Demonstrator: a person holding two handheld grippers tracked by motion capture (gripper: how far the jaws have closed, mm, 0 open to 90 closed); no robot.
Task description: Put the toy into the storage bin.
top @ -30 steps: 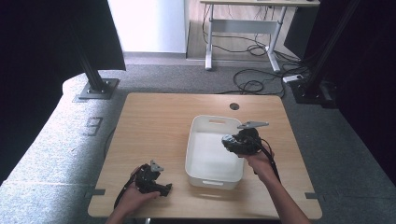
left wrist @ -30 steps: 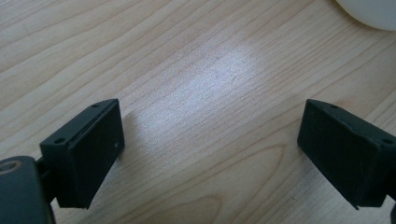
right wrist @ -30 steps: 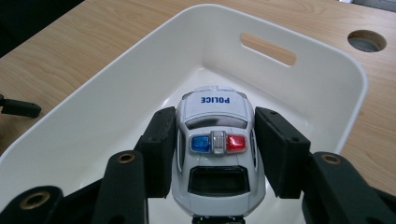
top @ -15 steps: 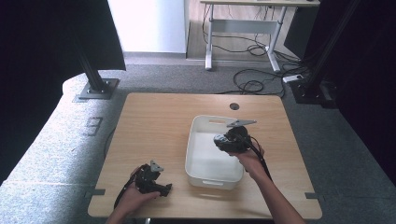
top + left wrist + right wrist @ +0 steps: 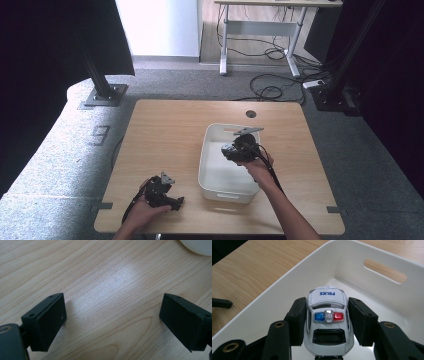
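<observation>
One toy police car (image 5: 327, 322), white with a blue-and-red light bar and "POLICE" on its hood, sits clamped between the jaws of the right gripper (image 5: 327, 322), held over the inside of a white plastic bin (image 5: 274, 302). In the high view the right gripper (image 5: 240, 150) hangs above the bin (image 5: 212, 150), which rests on the wooden surface (image 5: 165, 130). The jaws press flat against the car's two sides, about at the doors, and that looks the soundest place to take it: the flanks are near parallel and give the pads something to bear on, while the rounded roof and hood would likely let them slide. The car appears small, light and rigid, with a glossy shell that may slip under a loose grip; its wheels mean it could roll once set down on the bin's smooth floor. The left gripper (image 5: 162, 192) rests near the surface's front edge, well apart from the bin, its jaws wide apart over bare wood.
</observation>
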